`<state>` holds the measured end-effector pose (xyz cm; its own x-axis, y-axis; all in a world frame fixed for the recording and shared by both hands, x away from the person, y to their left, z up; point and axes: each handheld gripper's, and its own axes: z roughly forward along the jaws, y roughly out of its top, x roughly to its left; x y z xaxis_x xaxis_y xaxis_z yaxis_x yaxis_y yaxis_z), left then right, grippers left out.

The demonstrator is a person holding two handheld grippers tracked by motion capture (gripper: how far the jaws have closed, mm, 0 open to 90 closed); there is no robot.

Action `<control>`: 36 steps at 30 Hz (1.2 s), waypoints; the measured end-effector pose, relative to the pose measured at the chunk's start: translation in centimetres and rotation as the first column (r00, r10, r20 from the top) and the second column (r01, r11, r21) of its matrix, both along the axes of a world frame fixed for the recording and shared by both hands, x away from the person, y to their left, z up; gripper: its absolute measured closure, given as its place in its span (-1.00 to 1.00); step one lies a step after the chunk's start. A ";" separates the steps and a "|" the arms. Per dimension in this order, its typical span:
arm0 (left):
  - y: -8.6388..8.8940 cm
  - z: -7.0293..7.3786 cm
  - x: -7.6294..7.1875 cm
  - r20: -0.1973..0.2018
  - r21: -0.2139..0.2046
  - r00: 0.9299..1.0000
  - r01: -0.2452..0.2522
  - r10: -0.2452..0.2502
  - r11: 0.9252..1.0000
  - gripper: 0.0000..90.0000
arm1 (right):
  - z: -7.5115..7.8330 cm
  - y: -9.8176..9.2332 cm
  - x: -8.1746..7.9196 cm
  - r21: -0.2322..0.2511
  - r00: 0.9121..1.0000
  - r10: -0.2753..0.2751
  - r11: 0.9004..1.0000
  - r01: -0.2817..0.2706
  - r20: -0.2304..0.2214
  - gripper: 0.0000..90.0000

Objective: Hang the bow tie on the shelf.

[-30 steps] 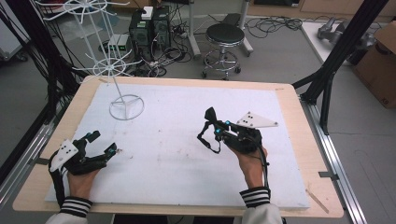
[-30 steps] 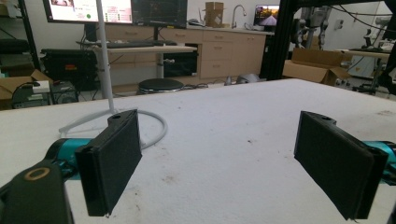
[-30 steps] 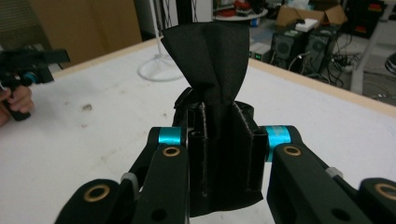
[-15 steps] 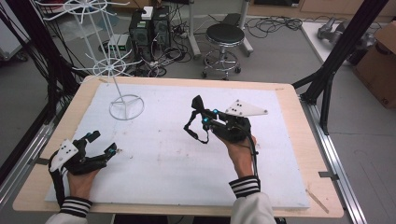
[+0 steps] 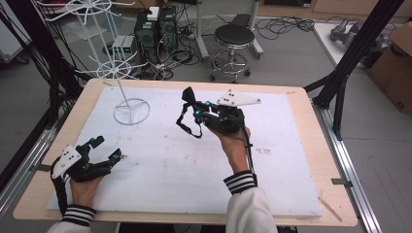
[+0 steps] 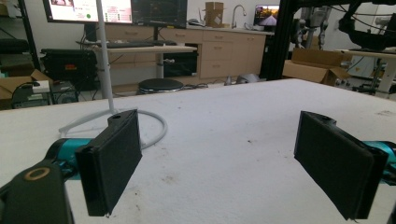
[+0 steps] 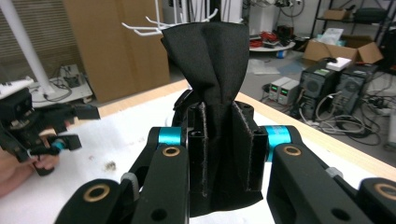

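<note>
- Black cloth [image 7: 212,70], a folded piece with a dangling strap loop, is pinched between the jaws of the right gripper [image 5: 190,99]; its free end is seen fanned out above the closed pads in the right gripper view.
- The cloth is held lifted over the middle of the white foam board [image 5: 194,165], toward the far side; whether the loop touches the board cannot be told.
- The left gripper [image 5: 104,148] is rested at the near left corner of the board, jaws spread wide with nothing between them; both pads [image 6: 112,158] are seen well apart in the left gripper view.
- No brand, label or legible writing is made out on the cloth or grippers; screens behind the table are lit but too blurred to be read.
- A white wire rack stand [image 5: 130,109] is placed on the board's far left, its ring base flat on the foam.
- A round black stool [image 5: 234,36], computer towers [image 5: 155,31] and loose cables are noted on the floor beyond the table.
- A cardboard box [image 5: 396,63] is seen at far right.
- Between the two grippers, bare foam marked with small dark specks is noted.
</note>
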<state>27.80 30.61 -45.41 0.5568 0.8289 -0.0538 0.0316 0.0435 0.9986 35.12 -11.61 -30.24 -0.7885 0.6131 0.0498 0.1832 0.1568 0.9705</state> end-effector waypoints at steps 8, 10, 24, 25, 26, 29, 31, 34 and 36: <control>0.0 0.0 0.0 -0.004 0.000 1.000 0.000 0.000 1.000 -0.66 | 1.0 3.2 1.5 0.008 0.999 0.036 0.999 -0.036 0.005 0.71; 0.0 0.0 0.0 0.000 0.005 1.000 -0.001 0.001 1.000 -0.66 | 1.3 3.9 1.8 0.002 0.999 0.038 0.999 -0.038 -0.001 0.71; 0.0 0.0 0.0 -0.001 -0.003 1.000 -0.001 0.001 1.000 -0.66 | 1.7 7.1 4.7 -0.019 0.998 0.066 0.998 -0.066 0.003 0.71; 0.0 0.0 0.0 -0.002 -0.003 1.000 0.000 0.000 1.000 -0.66 | 1.8 7.1 4.9 -0.015 0.998 0.069 0.998 -0.068 0.006 0.71; 0.0 0.0 0.0 -0.003 -0.003 1.000 0.000 0.000 1.000 -0.66 | 1.9 7.2 5.1 -0.011 0.998 0.067 0.998 -0.067 0.005 0.71; 0.0 0.0 0.0 -0.003 -0.004 1.000 0.000 0.000 1.000 -0.66 | 2.4 7.7 5.7 -0.022 0.998 0.069 0.997 -0.069 0.001 0.71; 0.0 0.0 0.0 -0.002 -0.003 1.000 0.000 0.000 1.000 -0.66 | 2.7 8.2 6.1 -0.031 0.998 0.069 0.997 -0.068 0.003 0.71; 0.0 0.0 0.0 -0.001 -0.003 1.000 -0.001 0.001 1.000 -0.66 | 3.2 8.9 6.7 -0.026 0.997 0.074 0.997 -0.073 0.006 0.71; 0.0 0.0 0.0 0.001 -0.004 1.000 0.000 0.000 1.000 -0.66 | 3.5 9.4 7.1 -0.026 0.997 0.079 0.997 -0.079 0.005 0.71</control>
